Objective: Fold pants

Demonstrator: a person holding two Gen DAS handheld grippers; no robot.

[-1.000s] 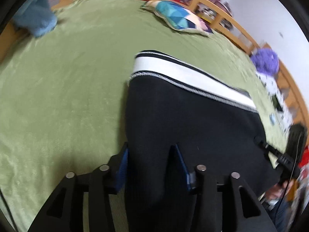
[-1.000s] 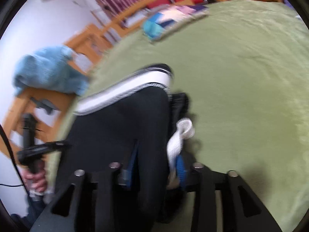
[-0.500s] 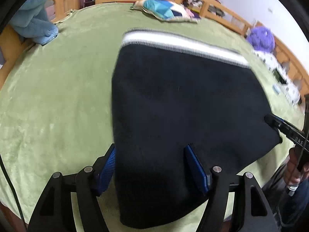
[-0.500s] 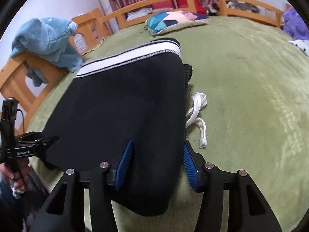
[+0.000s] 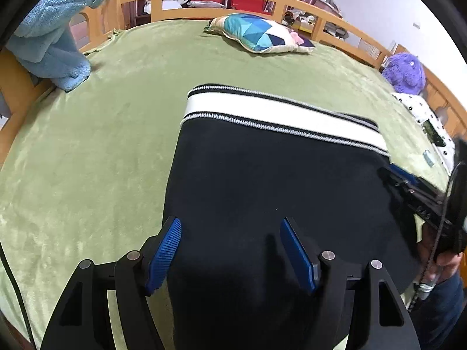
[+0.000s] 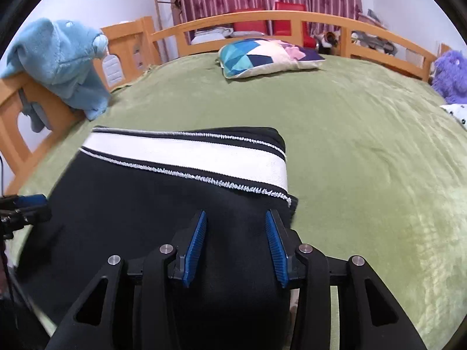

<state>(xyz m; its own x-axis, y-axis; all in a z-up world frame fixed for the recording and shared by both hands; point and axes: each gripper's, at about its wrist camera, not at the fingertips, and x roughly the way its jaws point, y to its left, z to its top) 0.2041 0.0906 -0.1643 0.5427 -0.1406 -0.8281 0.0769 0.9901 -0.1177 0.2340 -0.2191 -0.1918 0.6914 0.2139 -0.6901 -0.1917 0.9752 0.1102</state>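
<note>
The left claw (image 5: 230, 250) is hovering with jaws apart over the near left part of the black pants (image 5: 277, 180), which are lying folded on the green bed (image 5: 87, 160). The right claw (image 6: 235, 246) is also standing apart (nothing gripped) over the near right edge. The white waistband (image 6: 204, 157) is running crosswise ahead of both, equally near.

Left tool (image 5: 230, 250): black angular frame, ribbed blue pads (image 5: 163, 250), silver screws; right tool (image 6: 235, 245): same build; black cable (image 5: 437, 233); bare hand (image 5: 446, 258); dark blue sleeve (image 5: 443, 306).

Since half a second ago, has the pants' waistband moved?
Yes. The white waistband has shifted back from the patchwork pillow, toward the camera.
</note>
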